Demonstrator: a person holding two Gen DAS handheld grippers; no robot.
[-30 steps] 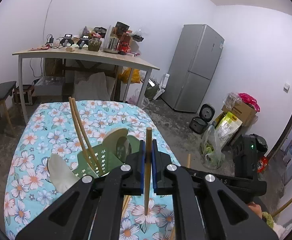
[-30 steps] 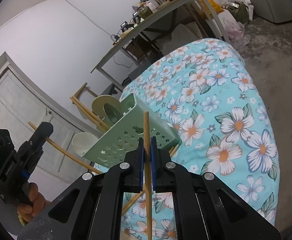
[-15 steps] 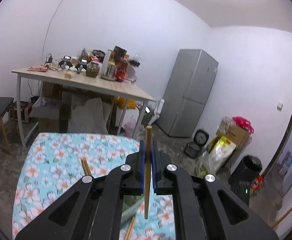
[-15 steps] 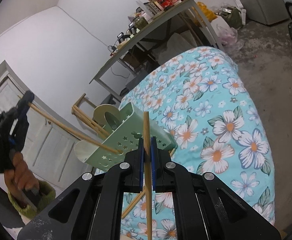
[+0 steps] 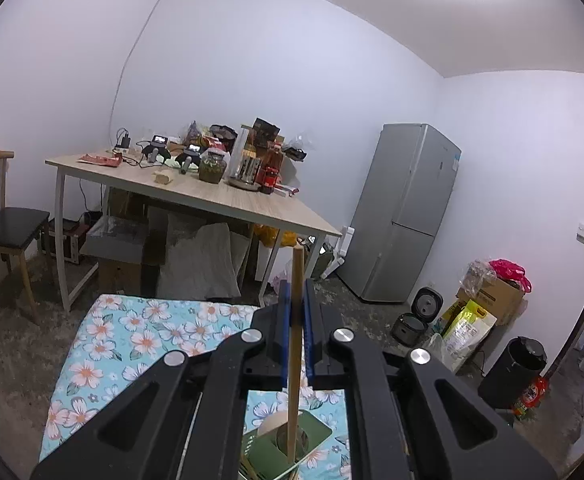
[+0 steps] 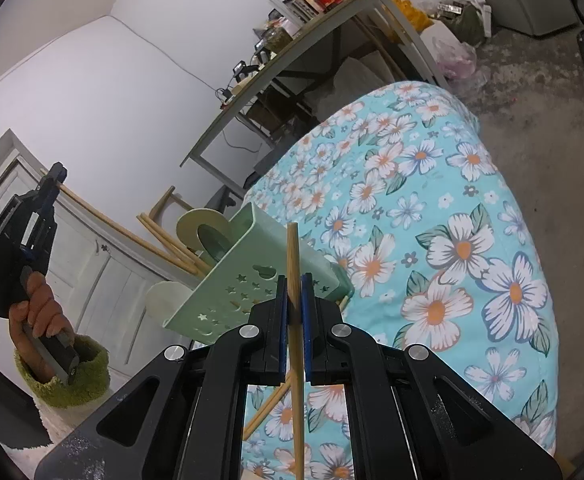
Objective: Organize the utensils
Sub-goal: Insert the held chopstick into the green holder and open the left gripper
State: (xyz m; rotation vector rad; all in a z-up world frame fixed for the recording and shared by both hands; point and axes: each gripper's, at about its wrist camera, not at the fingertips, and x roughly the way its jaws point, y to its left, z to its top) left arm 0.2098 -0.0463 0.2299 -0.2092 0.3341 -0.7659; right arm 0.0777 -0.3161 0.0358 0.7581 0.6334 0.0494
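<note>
A pale green utensil holder (image 6: 248, 280) with star cut-outs rests tilted on the floral tablecloth (image 6: 451, 208). Chopsticks (image 6: 164, 236) and a cream ladle (image 6: 200, 228) stick out of its open end. My right gripper (image 6: 293, 300) is shut on an upright wooden chopstick (image 6: 293, 248) just in front of the holder. My left gripper (image 5: 295, 312) is shut on another chopstick (image 5: 293, 380), whose lower end reaches the holder's opening (image 5: 311, 436). In the right wrist view the left gripper (image 6: 54, 178) is raised at the far left, its chopstick (image 6: 112, 224) slanting down into the holder.
A loose chopstick (image 6: 268, 408) lies on the cloth under my right gripper. Behind stands a cluttered wooden table (image 5: 212, 196), a chair (image 5: 4, 224) at the left and a grey fridge (image 5: 407, 216). Boxes, bags and a black bin (image 5: 511, 372) line the right wall.
My left gripper has risen and tilted up with its chopstick, so its view shows more wall and less table. The right gripper has stayed in place.
</note>
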